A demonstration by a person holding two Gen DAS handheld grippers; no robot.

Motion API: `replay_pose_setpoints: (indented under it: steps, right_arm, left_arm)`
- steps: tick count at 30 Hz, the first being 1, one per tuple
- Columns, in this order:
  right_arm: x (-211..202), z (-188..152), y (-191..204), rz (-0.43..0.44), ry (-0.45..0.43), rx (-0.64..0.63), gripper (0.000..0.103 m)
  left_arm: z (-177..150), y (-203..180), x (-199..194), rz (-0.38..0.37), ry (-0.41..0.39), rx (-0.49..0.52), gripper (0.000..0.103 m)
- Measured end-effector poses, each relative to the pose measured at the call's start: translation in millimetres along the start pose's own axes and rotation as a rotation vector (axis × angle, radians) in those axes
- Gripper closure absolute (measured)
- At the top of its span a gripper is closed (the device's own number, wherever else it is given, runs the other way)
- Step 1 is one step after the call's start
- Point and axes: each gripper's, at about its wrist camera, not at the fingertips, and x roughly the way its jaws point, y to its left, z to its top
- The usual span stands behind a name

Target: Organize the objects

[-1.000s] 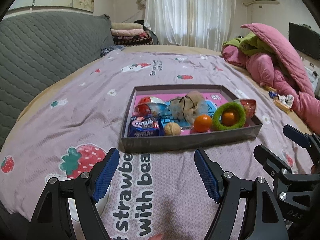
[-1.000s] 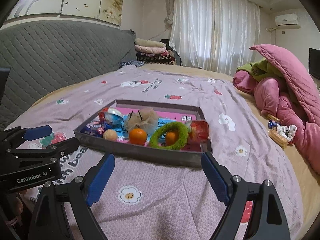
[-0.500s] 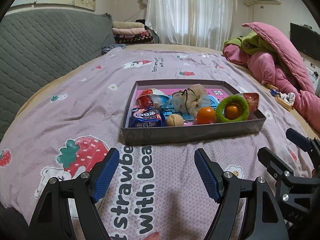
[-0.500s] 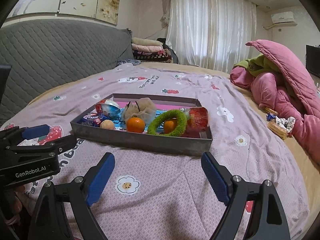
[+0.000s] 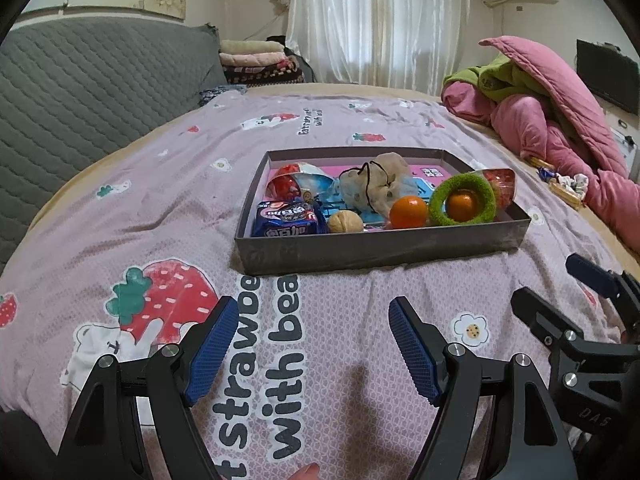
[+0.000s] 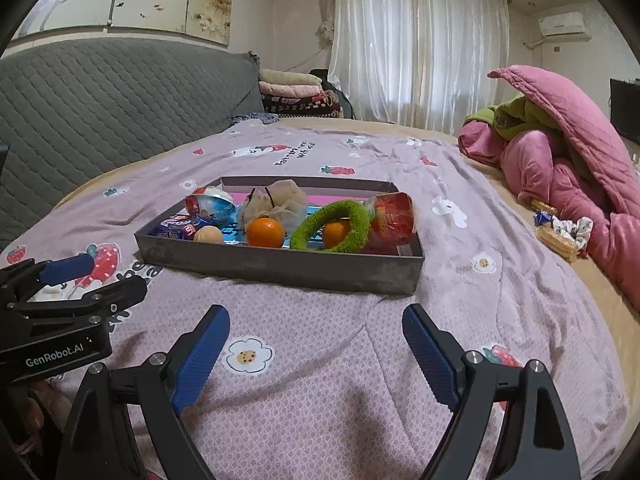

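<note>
A grey tray (image 5: 380, 246) sits on the bed's pink strawberry-print blanket (image 5: 160, 216), and both grippers hover over the blanket on the near side of it, the left gripper (image 5: 310, 344) and the right gripper (image 6: 316, 348) each with blue-padded fingers spread apart and grasping nothing. Inside the tray, along its near wall, lie a blue snack packet (image 5: 289, 220) at the left end, then a walnut (image 5: 345, 222), an orange (image 5: 408, 212) and a green ring (image 5: 463, 199) encircling a second orange (image 5: 462, 202). Behind these in the tray are a beige mesh pouch (image 5: 376, 184) and a red-and-blue wrapped sweet (image 5: 296, 184), with a red transparent packet (image 6: 390, 218) leaning at the tray's right end.
</note>
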Motion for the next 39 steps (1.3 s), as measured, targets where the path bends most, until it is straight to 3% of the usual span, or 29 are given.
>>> replay_pose_setpoints:
  steps: [39]
  right_arm:
    - [12.5, -8.1, 1.0, 0.008, 0.031, -0.010, 0.015]
  left_arm:
    - [-4.4, 0.2, 13.6, -0.016, 0.026, -0.009, 0.025]
